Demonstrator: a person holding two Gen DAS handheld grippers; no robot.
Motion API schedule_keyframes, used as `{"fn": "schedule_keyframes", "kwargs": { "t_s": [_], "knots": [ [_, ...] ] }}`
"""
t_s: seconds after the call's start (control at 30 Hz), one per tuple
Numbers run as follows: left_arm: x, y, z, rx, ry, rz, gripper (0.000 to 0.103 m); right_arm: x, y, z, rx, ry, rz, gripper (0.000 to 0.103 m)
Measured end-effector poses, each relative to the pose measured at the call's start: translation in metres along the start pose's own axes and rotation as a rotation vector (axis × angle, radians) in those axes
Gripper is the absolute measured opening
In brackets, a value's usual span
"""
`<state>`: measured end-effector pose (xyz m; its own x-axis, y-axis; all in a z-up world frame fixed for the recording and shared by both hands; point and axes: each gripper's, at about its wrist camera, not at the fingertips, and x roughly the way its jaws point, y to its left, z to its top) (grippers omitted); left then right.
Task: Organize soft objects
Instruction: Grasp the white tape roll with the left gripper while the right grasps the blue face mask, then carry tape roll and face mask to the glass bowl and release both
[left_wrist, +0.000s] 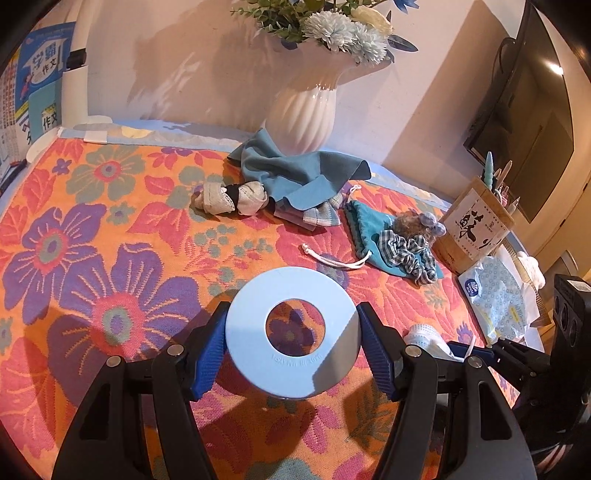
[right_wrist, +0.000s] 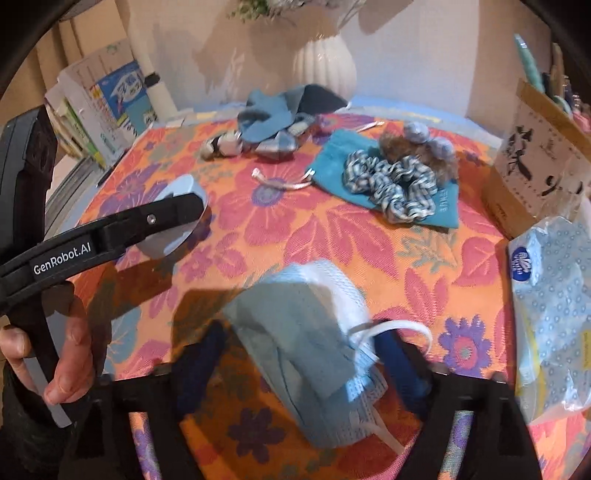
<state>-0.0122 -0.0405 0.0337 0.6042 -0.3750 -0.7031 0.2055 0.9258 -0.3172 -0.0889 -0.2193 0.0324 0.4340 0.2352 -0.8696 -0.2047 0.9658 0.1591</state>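
Note:
My left gripper is shut on a pale blue ring, its blue pads pressing the rim from both sides above the flowered cloth. In the right wrist view the ring shows at the left behind that gripper's finger. My right gripper points steeply down with a folded blue face mask lying between its fingers; the pads do not visibly press on it, and an ear loop drapes over the right finger. Farther back lie a teal drawstring pouch, a checked scrunchie and a furry hair tie.
A crumpled teal cloth and a lace-trimmed roll lie before a white vase. A box of pens and a tissue pack stand at the right edge, books at the left. A hand holds the left gripper.

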Motion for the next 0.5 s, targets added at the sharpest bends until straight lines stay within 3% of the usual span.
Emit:
{"fn": "schedule_keyframes", "kwargs": {
  "t_s": [0.03,0.17,0.2,0.3,0.5],
  "knots": [
    [0.0,0.0,0.0,0.001,0.002,-0.001,0.065,-0.004,-0.002,-0.002,-0.004,-0.011,-0.014,0.063],
    [0.001,-0.004,-0.001,0.008,0.001,0.01,0.065,-0.013,-0.009,-0.007,0.012,-0.035,0.025,0.029],
    [0.001,-0.005,-0.002,0.011,0.002,0.014,0.065,-0.013,-0.008,-0.006,0.014,-0.038,0.033,0.026],
    [0.003,-0.006,-0.001,0.026,0.012,0.034,0.065,-0.017,-0.007,-0.006,0.02,-0.054,0.041,0.018],
    [0.009,-0.008,0.008,-0.049,0.072,0.0,0.065,-0.043,-0.013,0.006,0.026,-0.125,0.068,0.018]
  ]
}}
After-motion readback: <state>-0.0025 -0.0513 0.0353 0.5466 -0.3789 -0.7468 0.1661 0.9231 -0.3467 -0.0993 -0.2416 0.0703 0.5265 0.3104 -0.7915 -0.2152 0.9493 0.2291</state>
